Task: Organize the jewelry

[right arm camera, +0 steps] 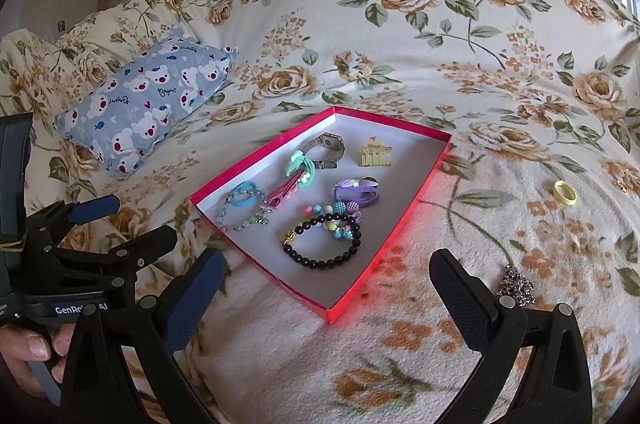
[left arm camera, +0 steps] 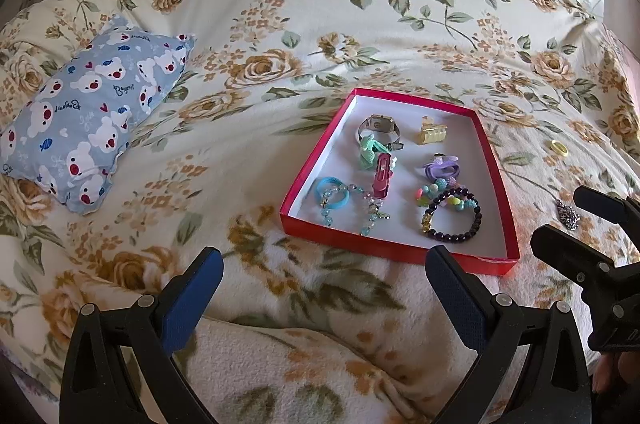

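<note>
floral bed (right arm camera: 400,35): silver chain (right arm camera: 516,288) bunched just right of the right gripper (right arm camera: 326,298), outside the red tray (right arm camera: 372,272); left gripper (left arm camera: 324,294) farther; both grippers spread apart, holding nothing.

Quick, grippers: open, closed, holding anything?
Left gripper: open, empty.
Right gripper: open, empty.
</note>
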